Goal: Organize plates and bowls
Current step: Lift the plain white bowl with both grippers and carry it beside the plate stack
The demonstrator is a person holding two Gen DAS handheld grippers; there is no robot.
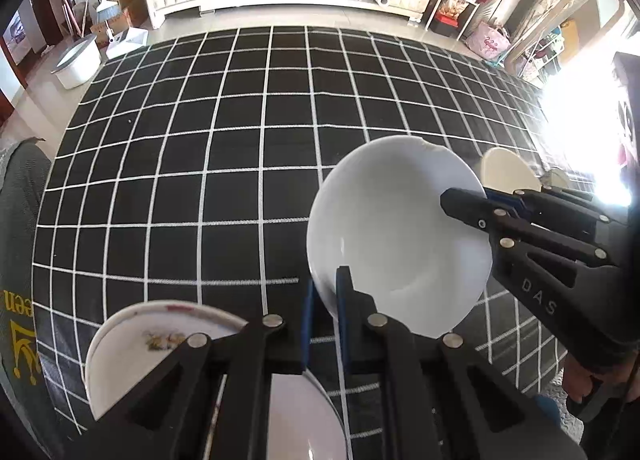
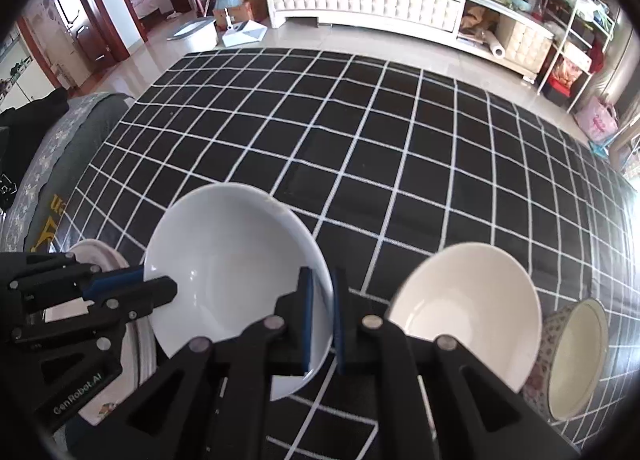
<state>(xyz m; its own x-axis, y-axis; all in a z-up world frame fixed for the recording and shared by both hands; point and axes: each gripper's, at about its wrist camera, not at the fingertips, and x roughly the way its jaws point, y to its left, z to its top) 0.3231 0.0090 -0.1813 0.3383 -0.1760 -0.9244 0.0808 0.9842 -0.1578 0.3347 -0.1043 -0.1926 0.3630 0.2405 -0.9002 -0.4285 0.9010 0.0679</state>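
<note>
White bowl point(image 1: 396, 232) is held tilted above the black checked cloth point(image 1: 224, 147), both grippers clenched on its rim: left gripper point(image 1: 324, 296) at one edge, right gripper point(image 2: 322, 316) opposite. Flowered plates point(image 1: 160, 336) lie beside it, and a cream bowl point(image 2: 468, 308) and patterned bowl point(image 2: 576, 356) are also nearby.

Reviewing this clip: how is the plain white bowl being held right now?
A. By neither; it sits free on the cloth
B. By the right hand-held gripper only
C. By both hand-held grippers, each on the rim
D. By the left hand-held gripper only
C: the left hand-held gripper and the right hand-held gripper each pinch the rim of the white bowl on opposite sides, both shut on it.
</note>
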